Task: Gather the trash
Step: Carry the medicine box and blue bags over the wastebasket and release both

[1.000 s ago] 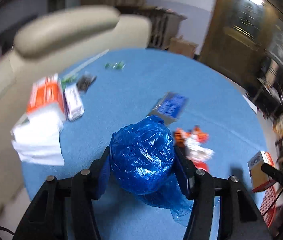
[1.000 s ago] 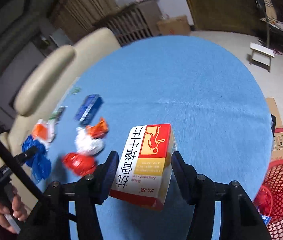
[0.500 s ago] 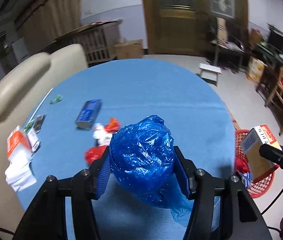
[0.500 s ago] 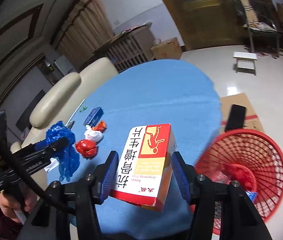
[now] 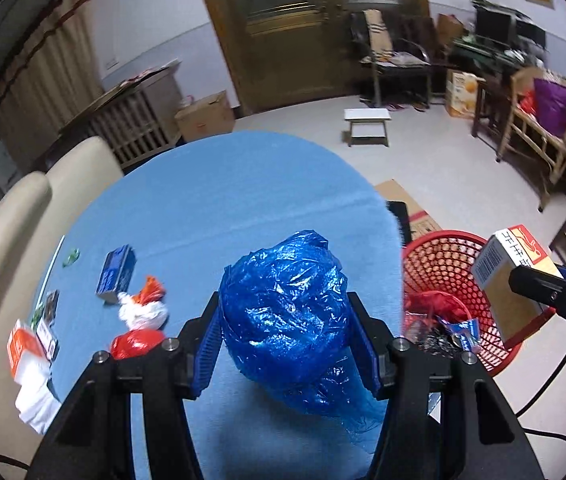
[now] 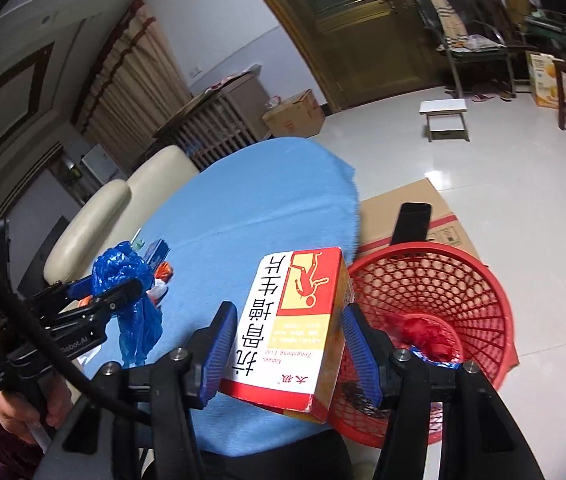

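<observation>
Trash is riding in both claws right now, next to the red basket point(image 6: 435, 304), which sits on the floor just off the bench point(image 5: 243, 200) edge. Right claw point(image 6: 289, 344) is clamping a red-and-white carton point(image 6: 295, 324) between its blue pads, jaws spread about the carton's width; in the left view the carton is hanging over the basket's far side. Left claw point(image 5: 287, 340) is squeezing a crumpled blue plastic bag point(image 5: 287, 316), jaws fairly wide around the wad, loose tail dangling below; it is hovering over the bench, beside the basket, not over it yet.

Progress, judging by the layout: basket is already holding some red plastic and wrappers, so partway done. Two pieces are in hand, neither dropped. Left on the bench, farther from the basket: red bag point(image 5: 137, 342), white-and-orange bag point(image 5: 143, 308), blue box point(image 5: 117, 272), small green bits, an orange-and-white packet point(image 5: 23, 348) with white paper near the far edge.

Around the basket: flattened cardboard point(image 6: 411, 208) under it with a dark phone-like slab on top. Nothing is blocking the basket mouth. Bag's loose tail could be snagging on the rim or claw.
</observation>
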Motion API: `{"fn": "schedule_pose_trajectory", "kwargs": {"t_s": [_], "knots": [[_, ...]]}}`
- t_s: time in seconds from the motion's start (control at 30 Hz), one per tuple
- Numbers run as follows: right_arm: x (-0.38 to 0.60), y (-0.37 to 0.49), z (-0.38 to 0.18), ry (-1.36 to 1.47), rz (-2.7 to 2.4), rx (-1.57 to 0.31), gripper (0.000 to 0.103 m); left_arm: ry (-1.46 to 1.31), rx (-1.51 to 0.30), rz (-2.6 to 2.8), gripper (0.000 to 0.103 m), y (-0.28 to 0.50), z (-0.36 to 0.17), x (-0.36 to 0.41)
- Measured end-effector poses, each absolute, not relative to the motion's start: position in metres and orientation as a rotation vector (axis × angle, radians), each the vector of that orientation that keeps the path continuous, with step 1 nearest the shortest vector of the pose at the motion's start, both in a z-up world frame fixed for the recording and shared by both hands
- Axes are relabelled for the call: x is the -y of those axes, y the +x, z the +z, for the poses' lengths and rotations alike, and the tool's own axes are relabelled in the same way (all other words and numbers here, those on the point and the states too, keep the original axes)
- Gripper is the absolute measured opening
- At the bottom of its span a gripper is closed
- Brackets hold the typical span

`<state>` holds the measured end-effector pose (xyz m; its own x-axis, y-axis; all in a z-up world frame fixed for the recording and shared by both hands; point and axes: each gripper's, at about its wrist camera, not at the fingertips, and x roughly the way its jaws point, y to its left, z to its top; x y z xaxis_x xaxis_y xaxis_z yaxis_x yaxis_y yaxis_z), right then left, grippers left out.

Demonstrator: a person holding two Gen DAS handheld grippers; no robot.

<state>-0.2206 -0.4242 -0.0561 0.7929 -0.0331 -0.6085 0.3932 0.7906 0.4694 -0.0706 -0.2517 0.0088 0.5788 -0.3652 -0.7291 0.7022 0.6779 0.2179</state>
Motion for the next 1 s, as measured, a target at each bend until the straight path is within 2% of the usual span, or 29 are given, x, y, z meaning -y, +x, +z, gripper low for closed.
{"fn": "schedule_pose_trajectory", "kwargs": {"t_s": [1.0], "knots": [[0.484,-0.296,-0.089,0.84,-0.38,-0.542,0.058,0.744,-0.694,-0.813,0.06,-0.132,-0.012,0.335]]}}
